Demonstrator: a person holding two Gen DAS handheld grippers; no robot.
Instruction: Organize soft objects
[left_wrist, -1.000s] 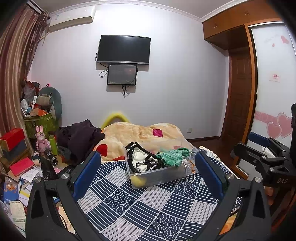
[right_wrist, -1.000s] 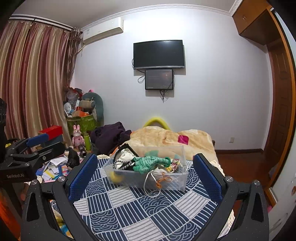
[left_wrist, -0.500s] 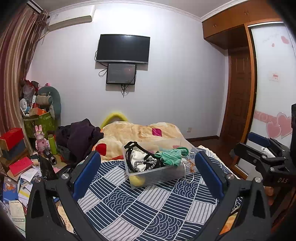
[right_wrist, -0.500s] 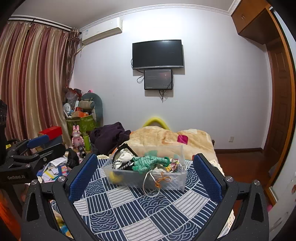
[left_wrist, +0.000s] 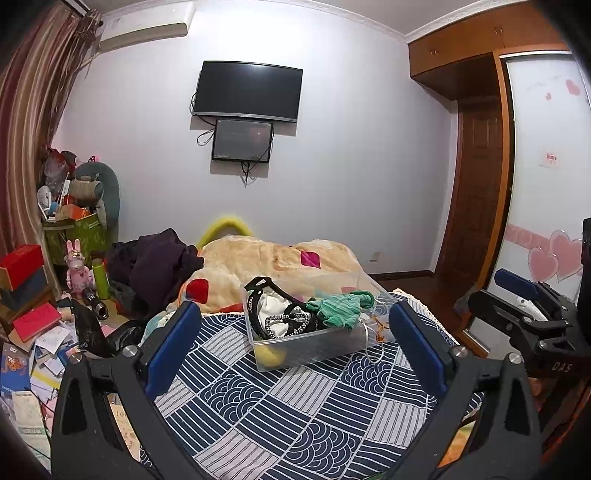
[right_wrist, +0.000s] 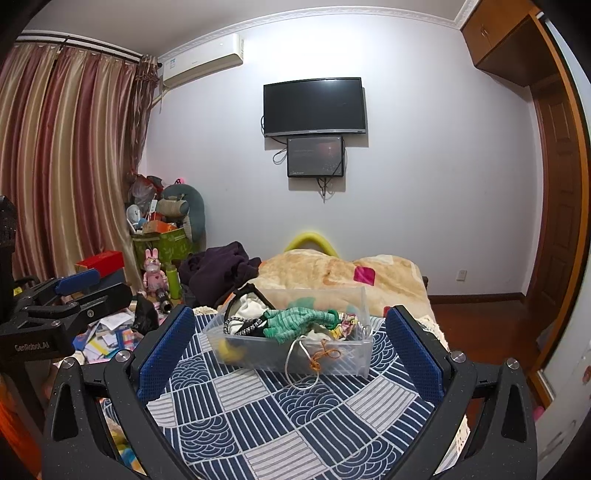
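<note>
Both grippers level, jaws wide.

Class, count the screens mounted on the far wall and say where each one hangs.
2. The large television hangs high on the wall; the smaller screen hangs directly beneath it, cables dangling below. None seems hidden.

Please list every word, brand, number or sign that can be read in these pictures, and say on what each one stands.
"GenRobot.AI": white print on the body of the left gripper, seen in the right wrist view.
"DAS": print on the body of the right gripper, seen in the left wrist view.
Too small or blurred to read: the air conditioner label, the red sign on the wardrobe door, the papers on the floor.
</note>
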